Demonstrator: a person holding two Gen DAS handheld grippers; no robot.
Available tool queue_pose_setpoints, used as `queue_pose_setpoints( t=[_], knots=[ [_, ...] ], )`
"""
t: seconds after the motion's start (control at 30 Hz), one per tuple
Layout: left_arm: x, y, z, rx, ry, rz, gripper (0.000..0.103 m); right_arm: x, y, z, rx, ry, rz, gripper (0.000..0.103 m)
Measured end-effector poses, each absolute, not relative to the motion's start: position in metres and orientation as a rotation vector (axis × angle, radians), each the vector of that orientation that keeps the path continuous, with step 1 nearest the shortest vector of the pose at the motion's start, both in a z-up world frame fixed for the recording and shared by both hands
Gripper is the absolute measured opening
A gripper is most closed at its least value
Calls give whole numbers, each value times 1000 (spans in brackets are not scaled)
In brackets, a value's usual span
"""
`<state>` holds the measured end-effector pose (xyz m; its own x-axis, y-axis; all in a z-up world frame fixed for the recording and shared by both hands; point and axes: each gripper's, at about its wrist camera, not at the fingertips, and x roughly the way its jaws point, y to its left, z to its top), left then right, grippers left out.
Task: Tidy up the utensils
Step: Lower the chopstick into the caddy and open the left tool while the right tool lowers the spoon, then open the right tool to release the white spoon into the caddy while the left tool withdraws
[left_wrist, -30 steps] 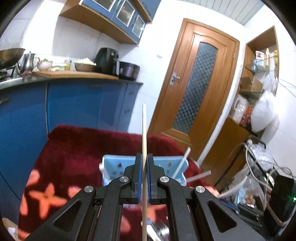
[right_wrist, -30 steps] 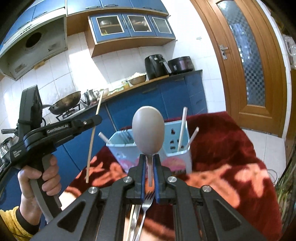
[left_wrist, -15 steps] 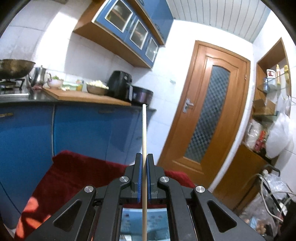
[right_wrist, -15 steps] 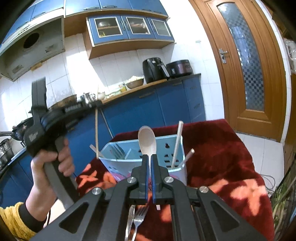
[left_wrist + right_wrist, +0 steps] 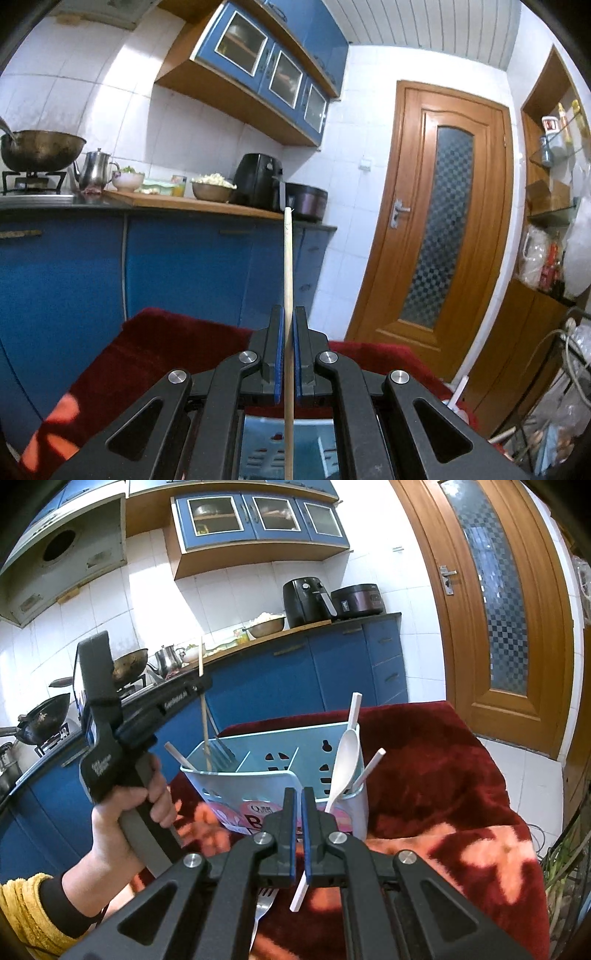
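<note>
My left gripper [image 5: 288, 314] is shut on a wooden chopstick [image 5: 288, 266] that stands upright. In the right wrist view the left gripper [image 5: 199, 686] holds the chopstick [image 5: 204, 723] with its lower end inside the left compartment of the light blue utensil caddy [image 5: 255, 782], beside a fork [image 5: 223, 755]. A white spoon [image 5: 345, 760] leans in the caddy's right compartment with two white chopsticks [image 5: 352, 710]. My right gripper [image 5: 298, 794] has its jaws nearly closed and holds nothing; it sits just in front of the caddy.
The caddy stands on a table under a red flowered cloth [image 5: 443, 775]. A fork [image 5: 264, 904] and a white stick [image 5: 300, 893] lie below my right gripper. Blue kitchen cabinets [image 5: 184, 266] and a wooden door [image 5: 439, 221] stand behind.
The right gripper let go of the white spoon, which now leans in the caddy's right compartment. The left gripper moved over the caddy and lowered the wooden chopstick into the left compartment.
</note>
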<state>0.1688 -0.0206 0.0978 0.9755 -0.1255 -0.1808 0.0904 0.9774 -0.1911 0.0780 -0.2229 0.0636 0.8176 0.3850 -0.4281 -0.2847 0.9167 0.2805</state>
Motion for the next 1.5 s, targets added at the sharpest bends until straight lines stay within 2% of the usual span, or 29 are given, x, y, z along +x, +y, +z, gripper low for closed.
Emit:
queue_pose_setpoints(
  t=[0.17, 0.23, 0.33, 0.5, 0.97, 1.37, 1.5],
  knots=[
    [165, -21, 93, -169, 231, -145, 6, 81, -225, 60, 232, 531, 358, 4],
    [165, -22, 92, -159, 251, -157, 18, 82, -226, 59, 231, 538, 352, 5],
    [161, -22, 91, -146, 267, -164, 23, 84, -225, 57, 226, 554, 352, 9],
    [152, -17, 94, -144, 309, -178, 23, 93, -224, 53, 208, 583, 346, 14],
    [113, 5, 111, -117, 398, -182, 23, 129, -219, 29, 233, 722, 318, 14],
    [99, 26, 85, -98, 503, -147, 23, 139, -222, 25, 280, 779, 334, 14],
    [103, 33, 73, -107, 538, -124, 23, 140, -221, 25, 280, 780, 340, 10]
  ],
)
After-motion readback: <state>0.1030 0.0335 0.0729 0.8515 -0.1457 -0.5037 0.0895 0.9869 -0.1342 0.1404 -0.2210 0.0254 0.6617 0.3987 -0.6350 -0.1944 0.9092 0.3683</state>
